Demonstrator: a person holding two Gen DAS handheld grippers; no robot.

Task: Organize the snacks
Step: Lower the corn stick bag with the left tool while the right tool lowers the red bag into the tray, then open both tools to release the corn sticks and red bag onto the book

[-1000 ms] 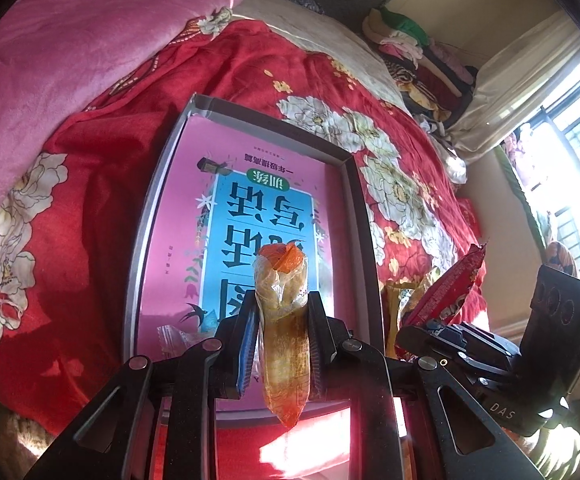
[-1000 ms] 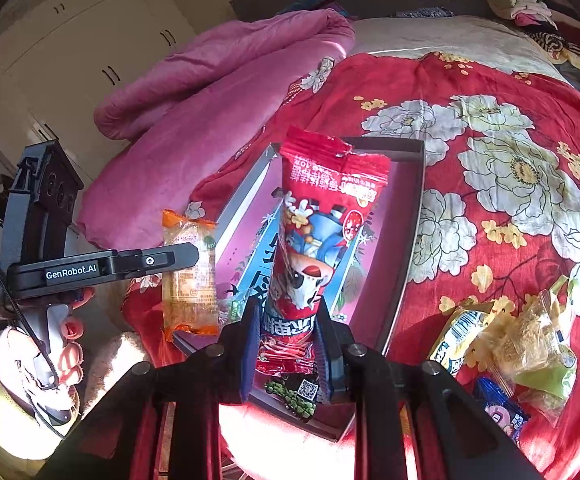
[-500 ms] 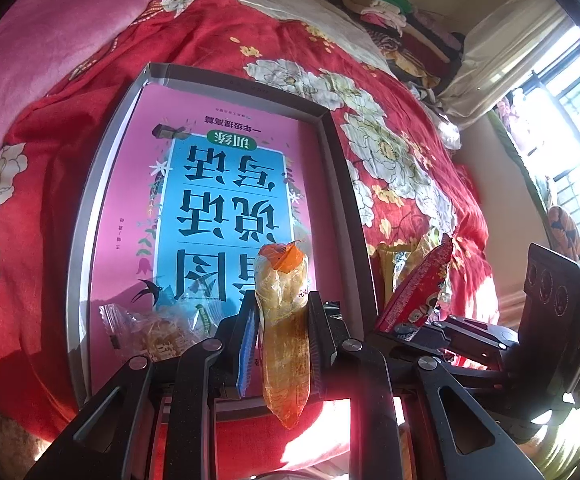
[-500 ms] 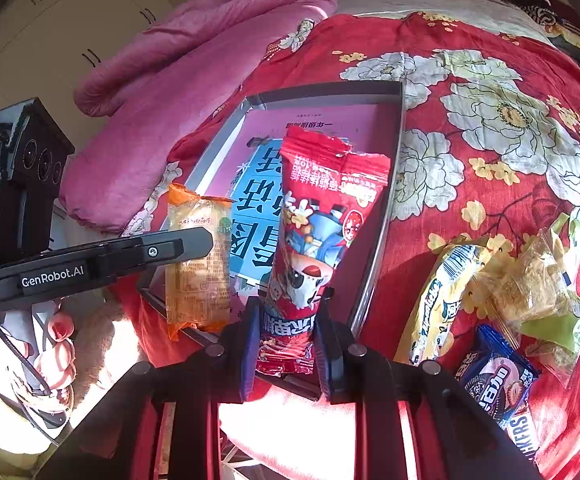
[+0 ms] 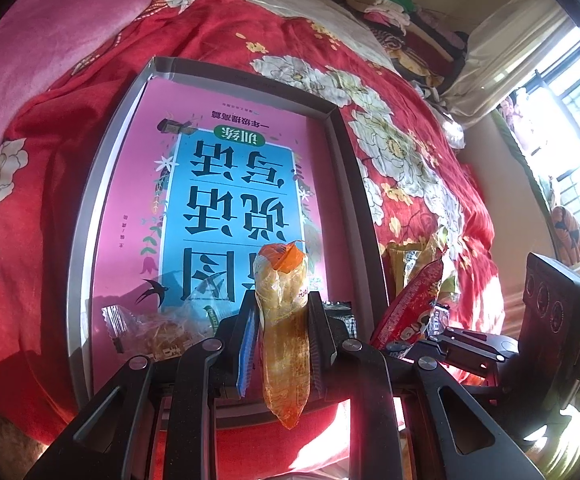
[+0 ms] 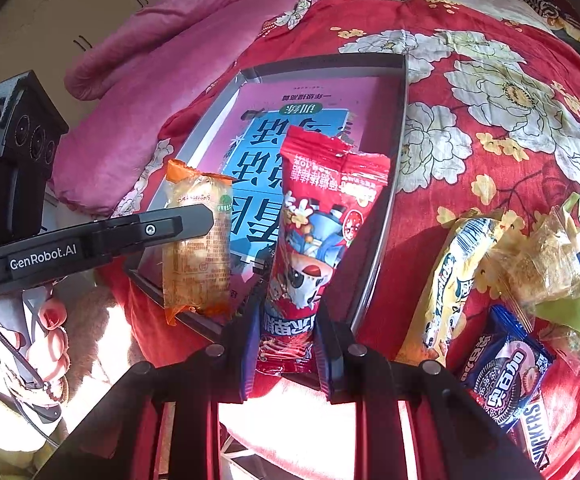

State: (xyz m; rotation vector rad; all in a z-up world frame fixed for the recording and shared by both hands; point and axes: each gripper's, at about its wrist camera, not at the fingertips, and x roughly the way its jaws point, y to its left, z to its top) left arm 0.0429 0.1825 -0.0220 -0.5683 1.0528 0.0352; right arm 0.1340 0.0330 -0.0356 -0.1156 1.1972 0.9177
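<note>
My left gripper (image 5: 282,324) is shut on an orange-ended clear snack packet (image 5: 283,320), held upright over the near end of the grey tray (image 5: 79,216). The tray holds a pink and blue book (image 5: 229,184). My right gripper (image 6: 287,320) is shut on a red cartoon snack bag (image 6: 318,224), held above the tray's near right corner (image 6: 386,216). The orange packet also shows in the right wrist view (image 6: 197,240), and the red bag in the left wrist view (image 5: 410,308).
A clear snack packet (image 5: 149,328) lies in the tray's near left corner. Loose snacks lie on the red floral quilt (image 6: 490,92): a yellow packet (image 6: 446,276), a clear-and-green packet (image 6: 546,272), a blue cookie pack (image 6: 506,368), a Snickers bar (image 6: 538,436). A pink blanket (image 6: 169,48) is heaped at left.
Both grippers have moved forward and lower over the tray's near end with their packets still held. The loose clear packet in the tray's near corner has come into the left view.
</note>
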